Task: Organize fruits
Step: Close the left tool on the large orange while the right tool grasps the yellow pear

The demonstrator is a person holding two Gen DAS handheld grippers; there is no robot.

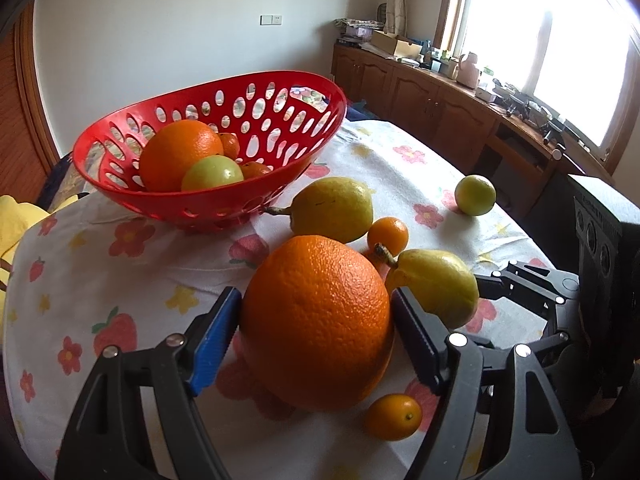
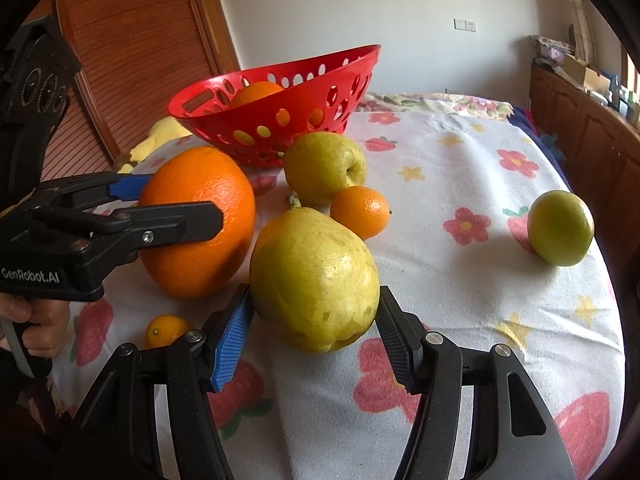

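Observation:
My left gripper (image 1: 316,320) is shut on a big orange (image 1: 316,320) that rests on the flowered cloth; it also shows in the right wrist view (image 2: 200,220). My right gripper (image 2: 314,320) is shut on a yellow pear (image 2: 314,280), which lies beside the orange in the left wrist view (image 1: 436,284). A red perforated basket (image 1: 208,204) stands behind, holding an orange (image 1: 178,152), a green fruit (image 1: 212,174) and small oranges. A second pear (image 1: 334,208), a small orange (image 1: 387,235), a kumquat (image 1: 393,416) and a green fruit (image 1: 475,195) lie loose.
The table wears a white cloth with flowers and strawberries (image 2: 460,184). A wooden cabinet (image 1: 440,100) with clutter runs under the window at right. A wooden door (image 2: 132,60) stands behind the basket. A yellow cloth (image 1: 16,216) lies at the table's left edge.

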